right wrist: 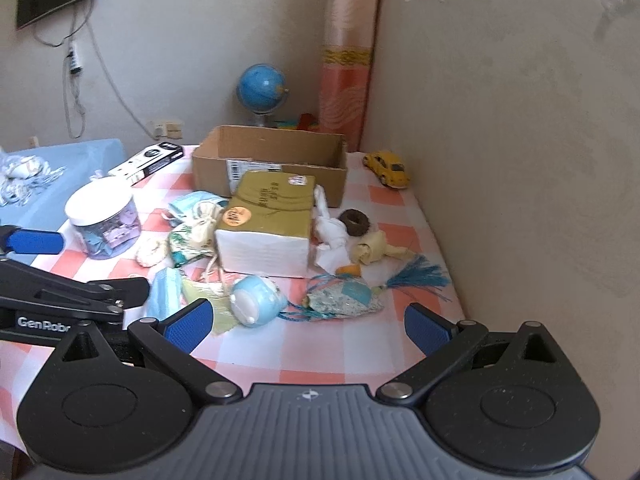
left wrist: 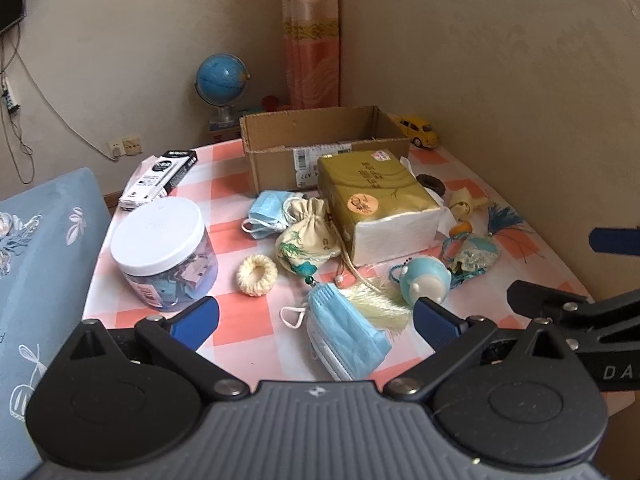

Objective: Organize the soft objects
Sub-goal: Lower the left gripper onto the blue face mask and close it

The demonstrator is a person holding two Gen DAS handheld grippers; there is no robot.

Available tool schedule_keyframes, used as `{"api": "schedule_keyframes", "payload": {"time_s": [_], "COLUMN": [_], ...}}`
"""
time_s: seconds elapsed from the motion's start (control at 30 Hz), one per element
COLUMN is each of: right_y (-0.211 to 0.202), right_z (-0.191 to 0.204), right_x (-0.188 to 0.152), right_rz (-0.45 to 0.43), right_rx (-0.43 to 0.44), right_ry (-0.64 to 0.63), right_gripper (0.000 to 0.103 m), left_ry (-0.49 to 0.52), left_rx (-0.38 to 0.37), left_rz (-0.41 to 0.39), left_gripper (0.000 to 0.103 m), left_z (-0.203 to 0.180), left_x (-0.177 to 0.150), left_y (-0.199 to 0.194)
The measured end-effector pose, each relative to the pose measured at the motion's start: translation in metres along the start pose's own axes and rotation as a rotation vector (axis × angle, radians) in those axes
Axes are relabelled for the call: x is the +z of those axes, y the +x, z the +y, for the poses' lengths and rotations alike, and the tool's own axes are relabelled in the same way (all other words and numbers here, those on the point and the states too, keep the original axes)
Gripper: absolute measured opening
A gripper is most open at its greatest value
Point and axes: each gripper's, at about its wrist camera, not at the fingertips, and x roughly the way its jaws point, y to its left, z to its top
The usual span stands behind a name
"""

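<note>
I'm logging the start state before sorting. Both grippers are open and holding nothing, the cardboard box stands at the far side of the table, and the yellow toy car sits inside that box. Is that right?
Not quite. The yellow toy car sits on the checked tablecloth outside the cardboard box, to its right, as the right wrist view shows. The left gripper and right gripper are open and holding nothing.

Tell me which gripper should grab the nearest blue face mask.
Left. The left gripper is open with the face mask lying right between its fingers; from the right gripper, also open, the mask sits off to the left.
</note>
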Motion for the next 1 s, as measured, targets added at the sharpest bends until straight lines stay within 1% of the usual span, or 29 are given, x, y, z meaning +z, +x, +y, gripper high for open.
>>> {"api": "schedule_keyframes", "payload": {"time_s": [0.07,0.2,0.27,0.4,0.53,0.6,0.77,0.9,1.0], "right_y": [0.002,0.008,0.012,0.021,0.034,0.045,0.071,0.082,0.088], "right_z": [0.002,0.004,0.004,0.003,0.000,-0.004,-0.012,-0.017,-0.018], "right_x": [0.000,0.001,0.001,0.000,-0.005,-0.010,-0.024,-0.029,-0.030], "right_rz": [-0.003,-0.005,-0.007,0.001,0.018,0.048,0.125,0.151,0.162], "right_rx": [0.014,0.047,0.065,0.081,0.101,0.107,0.104,0.101,0.111], "right_ry": [-0.019,-0.043,-0.051,-0.059,-0.059,-0.060,-0.043,-0.027,-0.020], "right_gripper": [0.103,0.103,0.103,0.103,0.103,0.103,0.103,0.103,0.103], "left_ry": [0.007,0.011,0.029,0.058,0.058,0.061,0.062,0.039,0.050], "left_rx": [-0.019,-0.053,-0.053,-0.028,-0.053,-0.065,-0.067,-0.099,-0.110], "left_rz": [-0.006,0.014,0.023,0.048,0.073,0.088,0.119,0.129,0.126], "left_gripper": [0.102,0.102,0.102,0.103,0.102,0.102,0.102,0.102,0.102], "left_z": [0.002,0.008,0.007,0.006,0.009,0.008,0.007,0.008,0.003], "left_x": [-0.002,-0.004,-0.005,-0.010,-0.014,-0.016,-0.019,-0.016,-0.014], "left_y": [0.002,0.010,0.015,0.027,0.040,0.046,0.063,0.072,0.077]}}
